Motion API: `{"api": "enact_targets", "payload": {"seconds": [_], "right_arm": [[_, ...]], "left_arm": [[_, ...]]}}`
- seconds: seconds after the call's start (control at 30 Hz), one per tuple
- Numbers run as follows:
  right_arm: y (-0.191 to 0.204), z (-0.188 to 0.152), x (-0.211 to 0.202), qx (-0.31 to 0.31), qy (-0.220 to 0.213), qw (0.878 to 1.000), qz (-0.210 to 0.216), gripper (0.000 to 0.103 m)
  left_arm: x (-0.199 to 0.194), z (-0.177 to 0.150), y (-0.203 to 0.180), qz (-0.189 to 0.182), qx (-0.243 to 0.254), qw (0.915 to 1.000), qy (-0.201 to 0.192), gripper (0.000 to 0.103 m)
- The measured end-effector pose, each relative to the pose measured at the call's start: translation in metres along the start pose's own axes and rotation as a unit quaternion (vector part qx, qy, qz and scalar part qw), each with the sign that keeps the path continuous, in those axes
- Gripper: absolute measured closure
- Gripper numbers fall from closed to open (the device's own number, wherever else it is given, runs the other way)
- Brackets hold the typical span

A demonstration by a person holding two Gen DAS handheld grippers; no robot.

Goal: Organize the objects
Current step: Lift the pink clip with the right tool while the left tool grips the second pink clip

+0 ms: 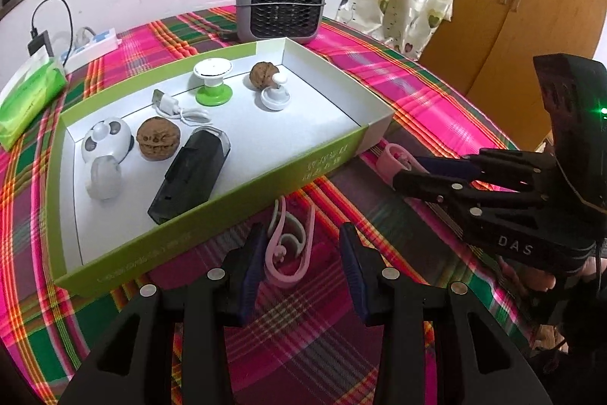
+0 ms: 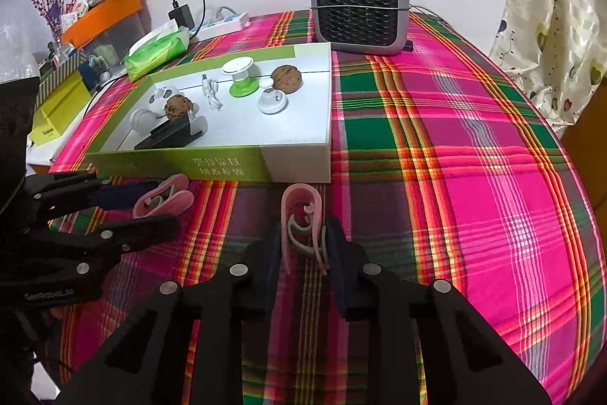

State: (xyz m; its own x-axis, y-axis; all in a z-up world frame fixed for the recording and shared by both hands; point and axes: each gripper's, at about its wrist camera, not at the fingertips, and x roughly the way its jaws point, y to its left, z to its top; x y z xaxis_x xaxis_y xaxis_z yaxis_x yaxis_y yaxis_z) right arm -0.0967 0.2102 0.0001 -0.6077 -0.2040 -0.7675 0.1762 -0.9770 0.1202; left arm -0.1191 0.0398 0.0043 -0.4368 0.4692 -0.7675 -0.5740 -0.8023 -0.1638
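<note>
2 pink plastic clips lie on the plaid tablecloth (image 2: pixel 436 139) by the box's (image 2: pixel 212 166) near edge. The right gripper (image 2: pixel 301 245) clamps one pink clip (image 2: pixel 301 211); the left gripper (image 1: pixel 299 249) stands open around the other pink clip (image 1: pixel 288 249). Light, springy, slippery: grip the 2 flat sides mid-length.

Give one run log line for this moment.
left gripper: open around pink clip | right gripper: shut on second pink clip | box: partly filled
</note>
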Motion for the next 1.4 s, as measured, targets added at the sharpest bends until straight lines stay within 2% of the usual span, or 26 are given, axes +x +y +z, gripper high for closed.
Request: {"api": "enact_targets", "payload": {"seconds": [0.13,0.43,0.57,0.77,1.4], "right_arm": [[0.000,0.000,0.000,-0.002,0.000,1.000,0.001,0.078],[-0.001,-0.001,0.000,-0.005,0.000,1.000,0.005,0.078],[-0.003,-0.001,-0.001,-0.003,0.000,1.000,0.009,0.078],[-0.003,-0.001,-0.001,-0.002,-0.001,1.000,0.009,0.078],[-0.002,-0.001,0.000,-0.006,0.000,1.000,0.006,0.078]], "left_arm": [[0.001,0.001,0.000,0.006,-0.010,0.9999,-0.003,0.066],[0.002,0.000,-0.010,0.045,0.009,0.9989,-0.002,0.068],[0.002,0.000,-0.011,0.061,0.012,0.9981,-0.002,0.075],[0.002,0.000,-0.010,0.068,0.011,0.9976,-0.002,0.081],[0.000,-0.002,-0.010,0.065,0.001,0.9978,-0.009,0.081]]}}
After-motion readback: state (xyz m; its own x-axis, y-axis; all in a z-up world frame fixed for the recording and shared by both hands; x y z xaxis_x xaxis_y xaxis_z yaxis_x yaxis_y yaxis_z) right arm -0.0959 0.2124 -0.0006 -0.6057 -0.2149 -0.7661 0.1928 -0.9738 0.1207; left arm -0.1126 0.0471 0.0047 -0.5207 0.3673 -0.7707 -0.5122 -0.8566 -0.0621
